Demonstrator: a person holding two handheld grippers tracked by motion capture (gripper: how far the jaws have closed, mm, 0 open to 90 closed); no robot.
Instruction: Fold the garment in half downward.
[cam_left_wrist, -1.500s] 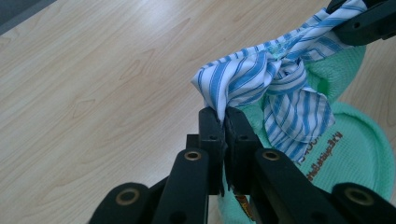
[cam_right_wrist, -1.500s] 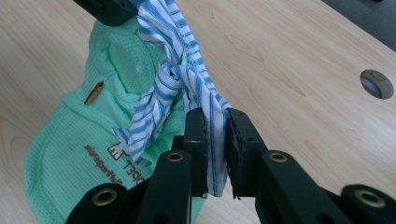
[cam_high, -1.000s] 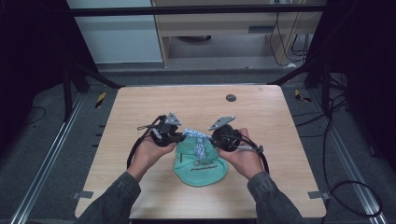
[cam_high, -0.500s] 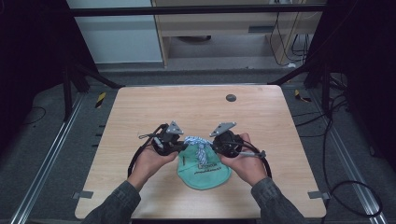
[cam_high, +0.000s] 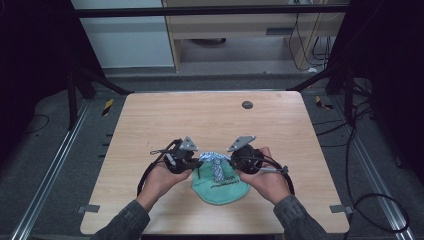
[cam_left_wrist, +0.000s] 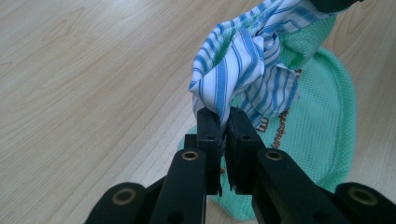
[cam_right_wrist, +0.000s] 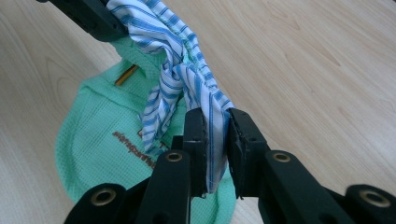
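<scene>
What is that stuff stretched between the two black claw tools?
A blue-striped white cloth, pinched by the left gripper and right gripper, above a green mesh bag; clearest in the high view.

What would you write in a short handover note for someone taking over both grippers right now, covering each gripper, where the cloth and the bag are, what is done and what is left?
Left gripper: jaws shut on one end of the blue-and-white striped cloth.
Right gripper: jaws shut on the other end of the same cloth.
The cloth hangs bunched between the two grippers, just above the green mesh bag, which lies flat on the wooden table near the person's edge.
Done: cloth gripped at both ends and held over the bag.
Left: whether any cloth is already inside cannot be told; probably feed it into the bag, then release both grippers.
</scene>
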